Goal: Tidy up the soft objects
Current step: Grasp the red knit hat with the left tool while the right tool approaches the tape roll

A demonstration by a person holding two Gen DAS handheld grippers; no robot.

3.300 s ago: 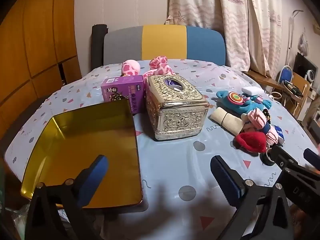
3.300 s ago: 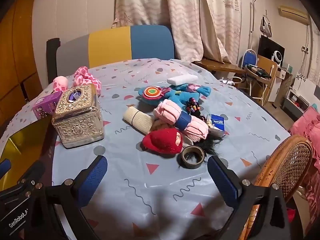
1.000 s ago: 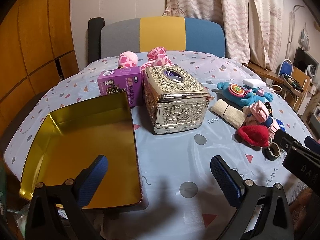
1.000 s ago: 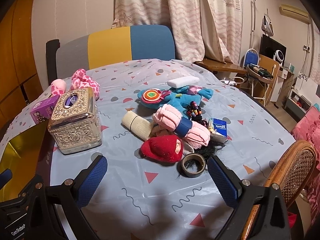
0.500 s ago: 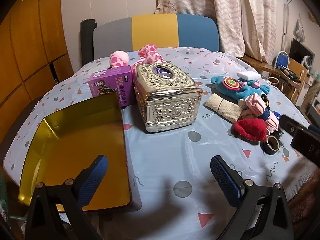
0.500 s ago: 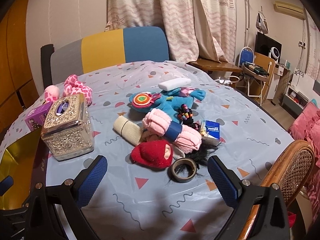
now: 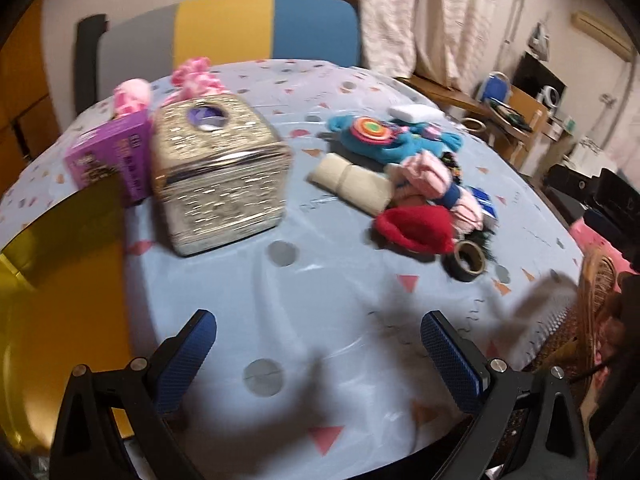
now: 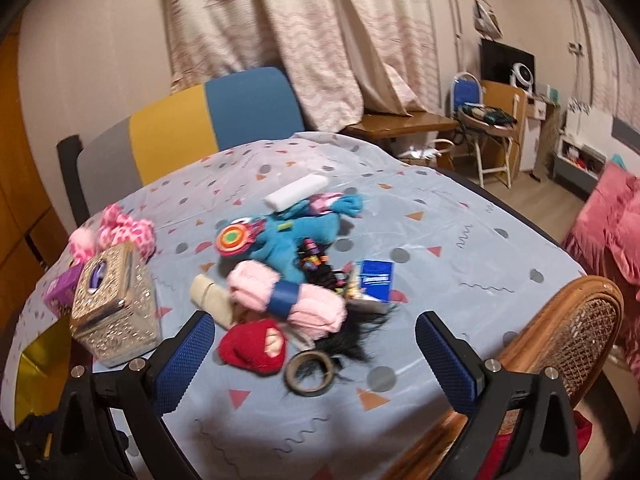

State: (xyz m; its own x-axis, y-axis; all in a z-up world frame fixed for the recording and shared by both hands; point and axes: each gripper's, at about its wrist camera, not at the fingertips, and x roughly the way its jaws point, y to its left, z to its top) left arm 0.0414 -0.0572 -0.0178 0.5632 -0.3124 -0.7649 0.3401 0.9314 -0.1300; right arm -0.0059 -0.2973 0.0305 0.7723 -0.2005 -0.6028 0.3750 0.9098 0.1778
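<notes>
A pile of soft things lies on the table: a red knit hat (image 8: 253, 345) (image 7: 416, 227), a pink roll with a blue band (image 8: 286, 296), a beige cloth roll (image 7: 352, 186) and a blue plush toy (image 8: 288, 236). Pink spotted plush pieces (image 8: 124, 232) lie at the far left. A gold tray (image 7: 56, 288) sits at the left edge. My left gripper (image 7: 318, 360) is open and empty over the table's near part. My right gripper (image 8: 314, 358) is open and empty, above and just short of the hat.
A silver ornate tissue box (image 7: 218, 172) and a purple carton (image 7: 108, 160) stand beside the tray. A tape roll (image 8: 309, 372), black hair, a blue packet (image 8: 375, 280) and a white block (image 8: 296, 192) lie in the pile. A wicker chair (image 8: 560, 336) stands at right.
Both grippers have swung to the right; the pile sits nearer the middle of each view. The right gripper has closed in on the red hat. Both stay open and empty.
</notes>
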